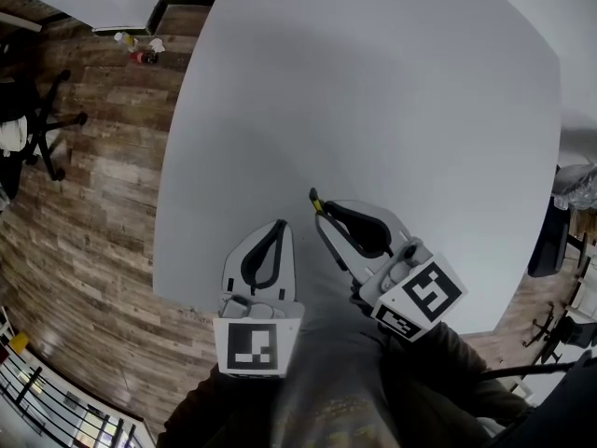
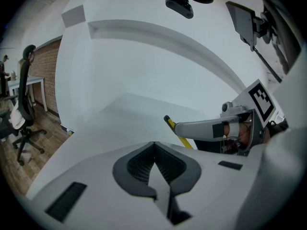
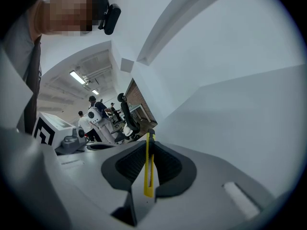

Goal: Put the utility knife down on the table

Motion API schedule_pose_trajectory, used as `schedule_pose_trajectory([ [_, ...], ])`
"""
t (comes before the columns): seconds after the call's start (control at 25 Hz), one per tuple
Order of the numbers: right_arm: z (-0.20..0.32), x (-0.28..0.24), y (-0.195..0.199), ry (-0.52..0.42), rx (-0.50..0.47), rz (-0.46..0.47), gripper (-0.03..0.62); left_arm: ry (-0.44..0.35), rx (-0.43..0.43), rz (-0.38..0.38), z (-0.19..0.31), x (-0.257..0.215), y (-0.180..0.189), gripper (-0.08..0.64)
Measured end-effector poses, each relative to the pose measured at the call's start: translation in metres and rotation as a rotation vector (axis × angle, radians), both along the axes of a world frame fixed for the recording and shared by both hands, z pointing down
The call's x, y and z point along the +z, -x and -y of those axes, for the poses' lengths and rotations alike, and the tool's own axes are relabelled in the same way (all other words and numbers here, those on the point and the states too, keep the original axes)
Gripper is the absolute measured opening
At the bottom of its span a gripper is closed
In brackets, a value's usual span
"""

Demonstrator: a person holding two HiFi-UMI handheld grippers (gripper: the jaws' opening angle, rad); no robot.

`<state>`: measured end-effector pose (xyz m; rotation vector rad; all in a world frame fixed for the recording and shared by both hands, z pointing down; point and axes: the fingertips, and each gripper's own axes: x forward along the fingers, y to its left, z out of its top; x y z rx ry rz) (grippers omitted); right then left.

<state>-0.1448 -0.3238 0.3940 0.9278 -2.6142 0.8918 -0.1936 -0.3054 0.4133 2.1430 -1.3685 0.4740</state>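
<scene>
The utility knife [image 3: 148, 166] is gripped by the fingers of the right gripper [image 1: 324, 218] at the near edge of the broad worktop [image 1: 373, 82]. The fingers of the left gripper [image 1: 280, 228] are closed on nothing.

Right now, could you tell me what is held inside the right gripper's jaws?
A yellow utility knife, clamped edge-on in the right gripper; the jaws cover its flat sides.

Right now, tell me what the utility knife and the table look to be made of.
The utility knife: probably plastic, going by its smooth yellow casing with a black end; no blade is visible. The table: a uniform matte pale grey top without grain, likely laminate or painted board.
</scene>
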Motion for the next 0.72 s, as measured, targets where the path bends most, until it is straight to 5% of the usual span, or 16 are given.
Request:
schedule_pose_trajectory([
  [0.72,0.002,0.021,0.005,0.042,0.007,-0.011,0.051,0.034,0.000,-0.010,0.004,0.017,0.005,0.002],
])
